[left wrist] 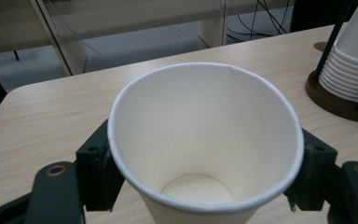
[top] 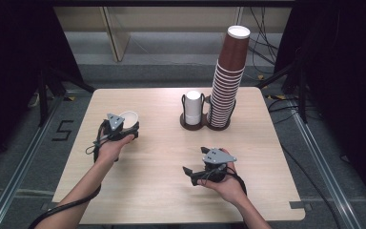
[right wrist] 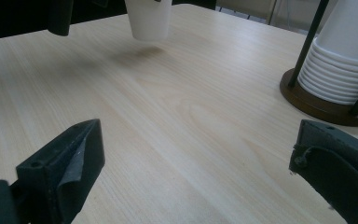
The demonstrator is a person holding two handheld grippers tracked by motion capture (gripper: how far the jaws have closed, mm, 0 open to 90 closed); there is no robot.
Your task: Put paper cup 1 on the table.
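**A white cup held over the worktop**

A white paper cup is clamped between the two black jaws of the left gripper. It is held upright, mouth up, so its long side runs up and down. In the right gripper view the cup is seen hanging a little above the wood, with its shadow under it, so it is not set down yet. It is over the left part of the worktop.

The next move is judged to be straight down, because bare wood lies right under the cup. The left hand is the near one; the right gripper is well apart, low over the front of the worktop, with its jaws wide apart and nothing between them.

At the back of the worktop a dark round stand is seen. A short pile of white cups is kept in one side of it, and a tall leaning pile of brown cups in the other. These are well to the right of the held cup.

No words or labels can be read on the cups
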